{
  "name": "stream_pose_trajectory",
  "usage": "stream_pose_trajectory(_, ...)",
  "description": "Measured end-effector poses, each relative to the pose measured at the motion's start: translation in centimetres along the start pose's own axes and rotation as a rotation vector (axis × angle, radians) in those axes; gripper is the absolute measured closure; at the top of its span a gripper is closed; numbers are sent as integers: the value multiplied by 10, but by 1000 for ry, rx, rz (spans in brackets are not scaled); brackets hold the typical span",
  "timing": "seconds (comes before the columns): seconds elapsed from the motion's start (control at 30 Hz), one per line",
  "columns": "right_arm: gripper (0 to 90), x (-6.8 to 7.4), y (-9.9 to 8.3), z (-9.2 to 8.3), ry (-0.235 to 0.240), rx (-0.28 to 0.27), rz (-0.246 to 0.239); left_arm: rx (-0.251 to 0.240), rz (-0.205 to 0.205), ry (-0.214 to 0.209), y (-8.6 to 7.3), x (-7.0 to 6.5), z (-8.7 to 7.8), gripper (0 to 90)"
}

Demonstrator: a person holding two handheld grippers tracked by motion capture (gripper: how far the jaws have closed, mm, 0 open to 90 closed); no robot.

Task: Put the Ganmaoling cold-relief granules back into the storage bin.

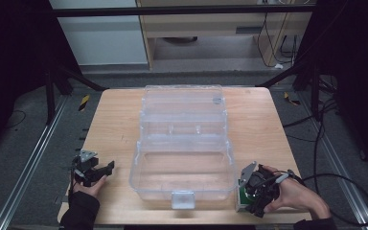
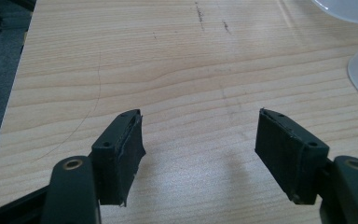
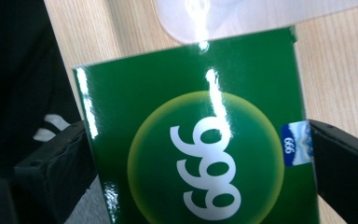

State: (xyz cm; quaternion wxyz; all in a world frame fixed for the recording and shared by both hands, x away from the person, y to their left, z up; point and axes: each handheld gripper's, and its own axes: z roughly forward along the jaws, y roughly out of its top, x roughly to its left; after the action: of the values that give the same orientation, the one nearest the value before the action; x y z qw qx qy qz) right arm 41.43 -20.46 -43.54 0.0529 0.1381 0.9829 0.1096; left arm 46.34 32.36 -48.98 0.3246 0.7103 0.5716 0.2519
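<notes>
While one clear plastic box [image 1: 182, 158] with its lid thrown back sits mid-table, two grippers and one green carton make up the rest of the count. That box serves as the landmark. Off its near-left corner, the left gripper [image 1: 106, 167] rests low over the wooden table [image 1: 115, 124] in the person's left hand [image 1: 88, 184], pointing toward the box, the forearm coming in from the near edge. Seen along its own jaws in the left gripper view, the left gripper stands wide open with bare wood between the pads and nothing held.

Off the box's near-right corner, the right hand [image 1: 287, 191] holds the right gripper [image 1: 243, 194] close to the table's near edge, turned toward the box. Its jaws flank the green carton [image 3: 200, 140], one pad against each side edge, so it grips the carton.

This carton is glossy dark green, flat-faced, printed with a yellow-rimmed circle bearing the white figures 999, and carries a small blue label on one side edge. It lies just beside the box's near-right corner.
</notes>
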Motion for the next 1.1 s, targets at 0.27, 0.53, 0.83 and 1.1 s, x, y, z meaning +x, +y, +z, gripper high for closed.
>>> stream_pose_trajectory(0.27,62,-1,4,6,22,27,-13,0,-1,0,0,0,0,312)
stream_pose_trajectory(0.53,103,-3,4,9,41,34,-29,-1,-2,-1,0,0,0,312)
stream_pose_trajectory(0.83,152,-3,0,5,53,14,-39,2,2,0,0,0,0,312)
stream_pose_trajectory(1.1,158,-2,-4,-2,61,1,-36,4,2,-1,0,0,0,312)
